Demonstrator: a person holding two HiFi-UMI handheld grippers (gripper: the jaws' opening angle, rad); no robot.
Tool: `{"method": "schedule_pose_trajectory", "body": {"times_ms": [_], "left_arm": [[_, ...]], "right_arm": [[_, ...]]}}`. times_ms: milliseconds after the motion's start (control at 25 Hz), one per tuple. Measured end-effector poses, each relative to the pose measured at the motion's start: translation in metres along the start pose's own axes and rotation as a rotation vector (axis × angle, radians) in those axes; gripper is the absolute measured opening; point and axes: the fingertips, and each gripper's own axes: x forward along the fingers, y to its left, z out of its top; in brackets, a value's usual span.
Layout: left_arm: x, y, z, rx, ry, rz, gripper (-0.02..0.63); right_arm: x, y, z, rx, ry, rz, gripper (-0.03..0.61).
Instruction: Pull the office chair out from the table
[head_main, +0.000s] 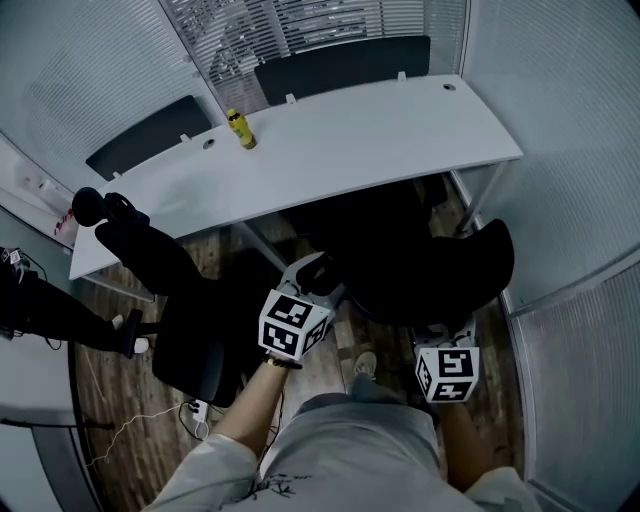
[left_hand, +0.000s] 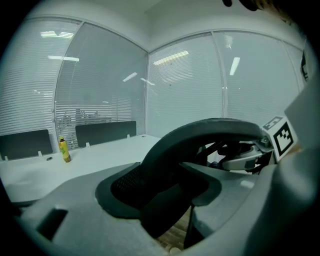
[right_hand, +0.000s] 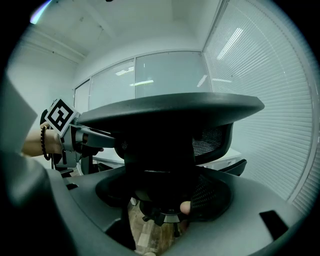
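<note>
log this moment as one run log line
phase: grasp | left gripper: shut on office chair back | right gripper: shut on same back | chair: close against table

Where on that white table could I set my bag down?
The white table is bare from the yellow bottle to its right end, and again left of the bottle toward the left end. It is crowded below the front edge: the office chair and a second black chair fill the floor there.

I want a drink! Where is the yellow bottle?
In the head view the yellow bottle stands on the white table, left of middle, near its far edge.
</note>
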Motion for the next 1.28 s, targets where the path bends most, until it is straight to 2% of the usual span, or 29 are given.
{"method": "schedule_pose_trajectory", "body": {"times_ms": [400, 1280], "left_arm": [[-0.029, -0.038, -0.016, -0.036, -0.012, -0.010, 0.236], [-0.086, -0.106, -0.038, -0.015, -0.010, -0.031, 0.237]], "right_arm": [[-0.049, 0.008, -0.013, 0.007, 0.004, -0.009, 0.276], [-0.139, 0.026, -0.042, 0.015, -0.025, -0.034, 0.276]]}}
